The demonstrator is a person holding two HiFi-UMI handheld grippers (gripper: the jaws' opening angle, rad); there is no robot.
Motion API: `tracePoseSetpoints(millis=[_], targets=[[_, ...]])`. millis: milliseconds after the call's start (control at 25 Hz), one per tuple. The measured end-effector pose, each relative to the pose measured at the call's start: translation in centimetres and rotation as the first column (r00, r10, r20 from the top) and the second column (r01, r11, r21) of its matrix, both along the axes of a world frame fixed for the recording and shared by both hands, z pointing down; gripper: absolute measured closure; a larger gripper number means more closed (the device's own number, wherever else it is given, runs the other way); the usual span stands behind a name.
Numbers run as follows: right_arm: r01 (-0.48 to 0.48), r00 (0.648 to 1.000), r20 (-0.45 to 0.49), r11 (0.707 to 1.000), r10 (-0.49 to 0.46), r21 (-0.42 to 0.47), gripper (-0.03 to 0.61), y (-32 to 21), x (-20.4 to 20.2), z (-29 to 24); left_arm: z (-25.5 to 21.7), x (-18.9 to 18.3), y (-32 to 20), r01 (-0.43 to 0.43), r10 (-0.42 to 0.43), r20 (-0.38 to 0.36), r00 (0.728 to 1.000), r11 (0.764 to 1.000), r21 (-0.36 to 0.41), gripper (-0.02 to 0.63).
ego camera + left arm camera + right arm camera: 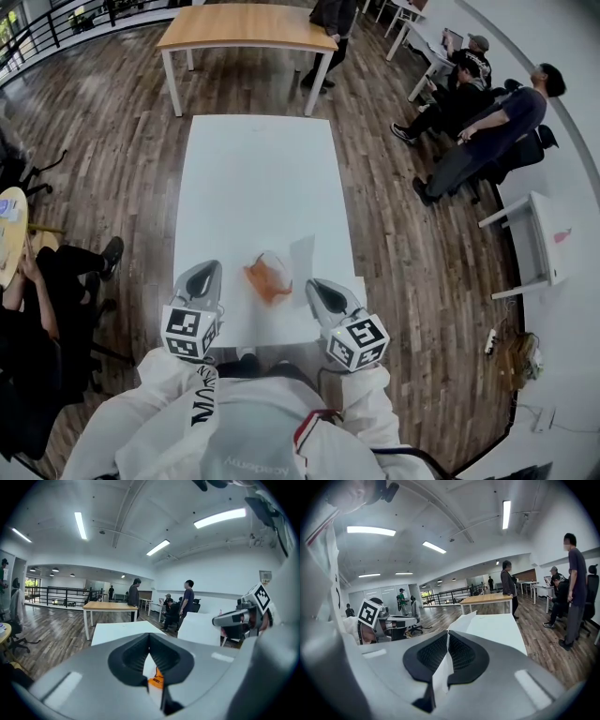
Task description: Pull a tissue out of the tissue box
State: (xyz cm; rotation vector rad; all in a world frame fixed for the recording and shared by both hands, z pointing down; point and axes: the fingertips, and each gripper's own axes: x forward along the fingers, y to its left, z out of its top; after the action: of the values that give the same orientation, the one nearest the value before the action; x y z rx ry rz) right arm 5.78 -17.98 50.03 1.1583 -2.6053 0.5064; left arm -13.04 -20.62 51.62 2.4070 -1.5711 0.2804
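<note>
An orange tissue pack [267, 279] lies on the near part of the white table [253, 159], between my two grippers. My right gripper [314, 283] is shut on a white tissue [302, 255], which stands up from its jaws just right of the pack. In the right gripper view the tissue [440, 672] runs through the closed jaws of that gripper [447, 637] and rises beyond them. My left gripper [208, 267] hovers left of the pack, apart from it, shut and holding nothing. In the left gripper view the pack [157, 679] shows beyond the jaws of this gripper [150, 637].
A wooden table [246, 26] stands beyond the white one. Several people sit or stand at the far right [487, 122]. A seated person [47, 281] and chairs are at the left. A small white side table [534, 239] stands to the right.
</note>
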Motion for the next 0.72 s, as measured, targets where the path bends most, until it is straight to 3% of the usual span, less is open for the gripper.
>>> tracePoseSetpoints(millis=[720], targets=[[0.051,0.998,0.022,0.999,-0.050,-0.009,0.574,2.8,0.4,0.7,-0.2,1.2,2.9,0.050,-0.050,0.023,0.998,0.999,0.017,0.614]])
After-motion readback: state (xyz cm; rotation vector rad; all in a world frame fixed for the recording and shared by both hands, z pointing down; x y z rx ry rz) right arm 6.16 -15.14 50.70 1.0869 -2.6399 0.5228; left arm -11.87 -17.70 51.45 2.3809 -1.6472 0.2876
